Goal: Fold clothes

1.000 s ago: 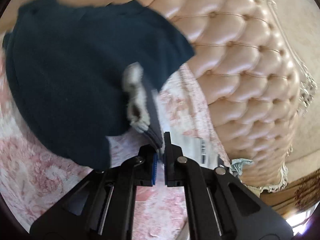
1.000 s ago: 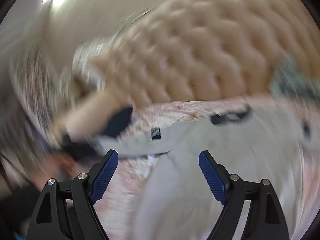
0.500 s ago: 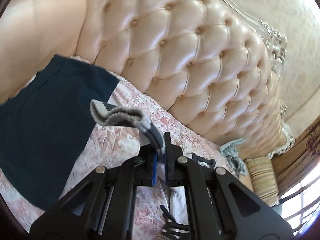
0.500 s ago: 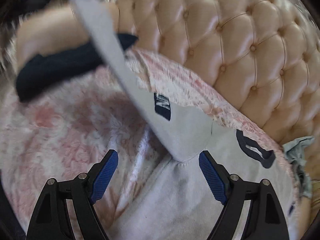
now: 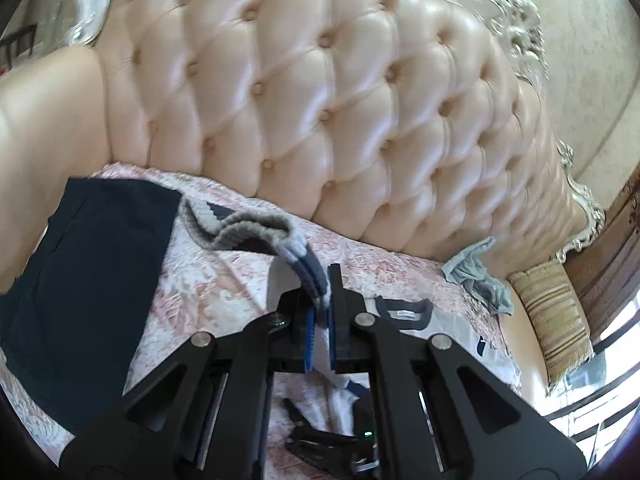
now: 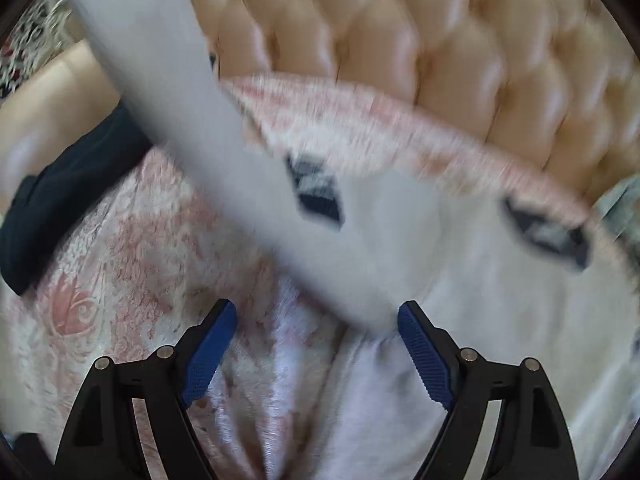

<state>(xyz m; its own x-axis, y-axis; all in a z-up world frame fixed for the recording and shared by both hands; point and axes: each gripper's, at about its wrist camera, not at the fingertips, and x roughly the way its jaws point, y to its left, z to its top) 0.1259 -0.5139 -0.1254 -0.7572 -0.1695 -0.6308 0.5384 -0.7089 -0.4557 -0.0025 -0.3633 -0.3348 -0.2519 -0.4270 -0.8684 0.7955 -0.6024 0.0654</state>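
Note:
A pale grey sweatshirt (image 6: 500, 320) with dark patches lies on the pink floral bedspread (image 6: 132, 248). My left gripper (image 5: 320, 308) is shut on the ribbed cuff (image 5: 248, 232) of its sleeve, lifted off the bed. In the right wrist view that sleeve (image 6: 192, 120) stretches taut from the top left down to the armpit, just above my right gripper (image 6: 316, 332). The right gripper stands open over the bed; the sleeve's base sits by its right fingertip (image 6: 416, 328), not pinched. The dark collar (image 5: 404, 314) shows in the left wrist view.
A tufted beige headboard (image 5: 340, 92) rises behind the bed. A dark navy garment (image 5: 80, 280) lies at the left on the bedspread. A crumpled light blue cloth (image 5: 476, 276) and a striped cushion (image 5: 548, 320) sit at the right by the headboard.
The left gripper has risen and rolled, pulling the cuff up and the sleeve taut. The right gripper has dropped toward the sleeve's base, still open.

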